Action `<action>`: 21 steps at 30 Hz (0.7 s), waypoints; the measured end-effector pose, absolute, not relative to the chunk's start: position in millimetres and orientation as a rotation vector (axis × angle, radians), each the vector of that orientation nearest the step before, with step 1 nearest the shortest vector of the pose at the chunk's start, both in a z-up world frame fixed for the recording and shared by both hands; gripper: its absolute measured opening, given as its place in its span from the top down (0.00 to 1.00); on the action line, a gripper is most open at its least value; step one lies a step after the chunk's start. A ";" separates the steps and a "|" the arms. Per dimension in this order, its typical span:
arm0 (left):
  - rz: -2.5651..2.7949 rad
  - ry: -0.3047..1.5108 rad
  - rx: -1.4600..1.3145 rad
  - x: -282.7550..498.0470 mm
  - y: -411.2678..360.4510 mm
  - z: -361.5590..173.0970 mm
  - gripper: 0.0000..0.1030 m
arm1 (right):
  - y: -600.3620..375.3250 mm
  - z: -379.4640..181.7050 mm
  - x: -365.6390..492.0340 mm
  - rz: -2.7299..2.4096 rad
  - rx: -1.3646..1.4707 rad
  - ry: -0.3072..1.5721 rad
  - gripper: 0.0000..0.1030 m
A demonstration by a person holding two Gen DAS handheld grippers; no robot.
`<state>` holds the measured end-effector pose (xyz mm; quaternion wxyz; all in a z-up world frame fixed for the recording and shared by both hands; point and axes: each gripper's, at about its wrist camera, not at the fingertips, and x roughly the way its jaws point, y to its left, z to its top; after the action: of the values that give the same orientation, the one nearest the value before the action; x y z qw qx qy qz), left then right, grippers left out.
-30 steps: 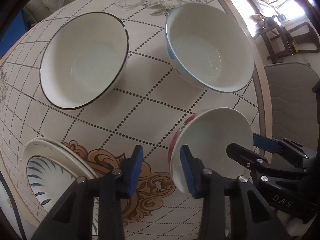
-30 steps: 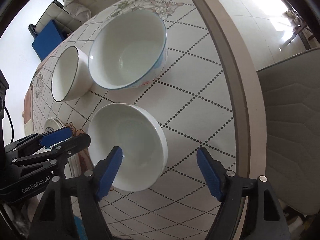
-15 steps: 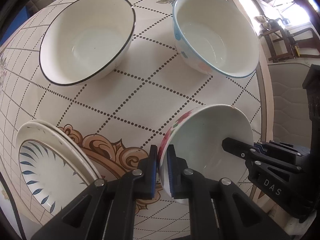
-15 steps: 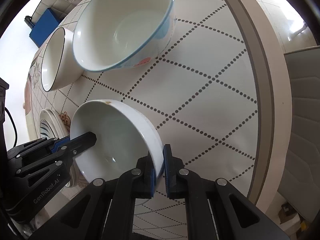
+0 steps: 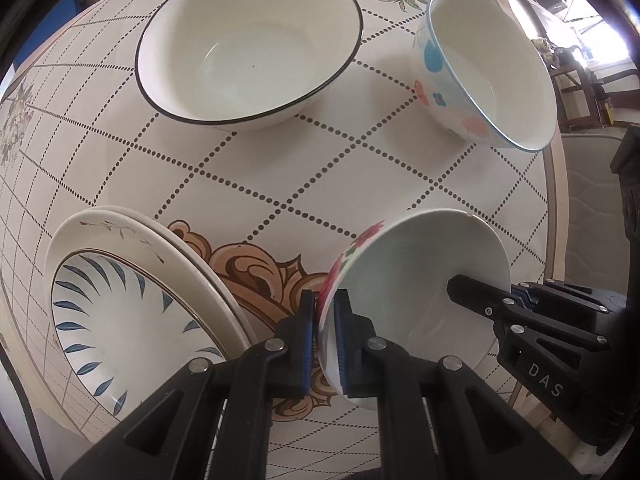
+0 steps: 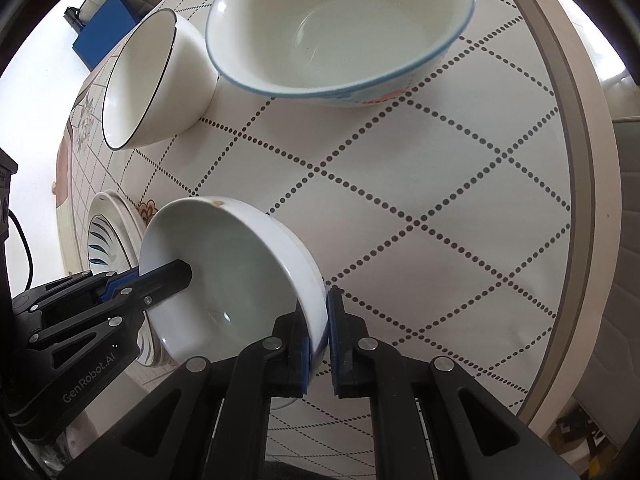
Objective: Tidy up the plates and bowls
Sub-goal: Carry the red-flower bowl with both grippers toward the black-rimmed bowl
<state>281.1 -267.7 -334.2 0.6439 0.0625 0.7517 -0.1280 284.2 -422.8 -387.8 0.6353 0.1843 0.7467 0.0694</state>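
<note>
A small white bowl with red flowers on its outside [image 5: 420, 280] is held off the table by both grippers. My left gripper [image 5: 322, 336] is shut on its near left rim. My right gripper [image 6: 318, 328] is shut on the opposite rim of the same bowl [image 6: 224, 272]. A black-rimmed white bowl [image 5: 248, 44] stands at the far left and a blue-rimmed flowered bowl [image 5: 488, 68] at the far right. Two stacked plates [image 5: 120, 304], the top one with blue leaves, lie at the near left.
The round table [image 6: 440, 184] has a dotted diamond pattern and a beige rim [image 6: 580, 160] on the right. A padded grey chair [image 6: 624, 280] stands beyond that edge. A blue box [image 6: 108, 36] sits past the table's far side.
Both grippers closed on the small bowl's rim, one on each side, and lifted it. It now hangs higher and closer to the two far bowls.
</note>
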 end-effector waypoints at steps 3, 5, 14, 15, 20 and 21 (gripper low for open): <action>-0.287 1.721 0.142 279.1 -264.2 -336.6 0.93 | -416.6 -390.6 286.0 0.161 0.408 1.717 0.92; -0.283 1.726 0.135 280.4 -264.4 -337.7 0.93 | -413.0 -393.0 286.8 0.162 0.403 1.723 0.92; -0.262 1.788 0.021 299.3 -253.2 -342.0 0.91 | -410.9 -395.8 290.3 0.149 0.408 1.747 0.90; -0.253 1.797 -0.003 300.0 -246.9 -339.7 0.91 | -411.7 -394.0 290.2 0.153 0.422 1.749 0.88; -0.231 1.781 -0.144 292.5 -213.7 -310.9 0.90 | -429.5 -363.5 286.8 0.147 0.441 1.681 0.67; -0.227 1.764 -0.156 292.7 -212.0 -300.5 0.90 | -435.4 -356.1 286.3 0.143 0.448 1.663 0.66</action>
<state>292.7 -212.0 -300.5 0.6273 -0.0680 0.7694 -0.0991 286.3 -435.4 -356.1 0.6495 0.1972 0.7316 0.0631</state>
